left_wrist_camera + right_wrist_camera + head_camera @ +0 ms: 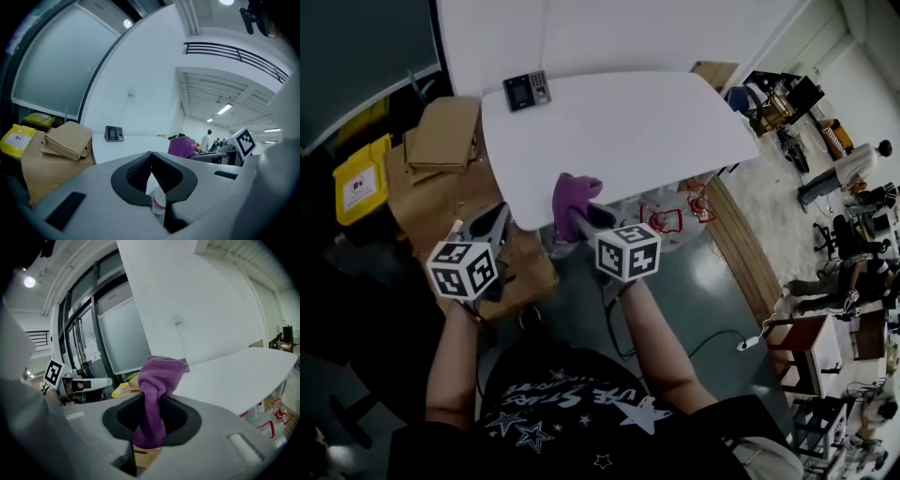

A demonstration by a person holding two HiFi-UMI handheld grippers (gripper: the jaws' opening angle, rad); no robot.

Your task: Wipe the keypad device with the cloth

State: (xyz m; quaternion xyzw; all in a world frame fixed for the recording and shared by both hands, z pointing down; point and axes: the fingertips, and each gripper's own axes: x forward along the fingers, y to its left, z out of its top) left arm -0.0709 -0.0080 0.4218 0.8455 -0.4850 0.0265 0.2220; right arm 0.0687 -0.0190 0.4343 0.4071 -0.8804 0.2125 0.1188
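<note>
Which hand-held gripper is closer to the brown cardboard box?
Left. The left hand-held gripper hangs close to the cardboard box, beside the white table's left side. The right hand-held gripper, clamping the purple cloth, is farther right, at the table's near edge.

**Dim Head View, Brighter Gripper Views**

The head view is underexposed; only the white table (619,122) reads pale. Ceiling strip lights (225,108) brighten the left gripper view, and a round lamp (29,282) flares in the right, where the cloth (157,380) is sharp. All three bend at the edges, with black vignetted corners.
</note>
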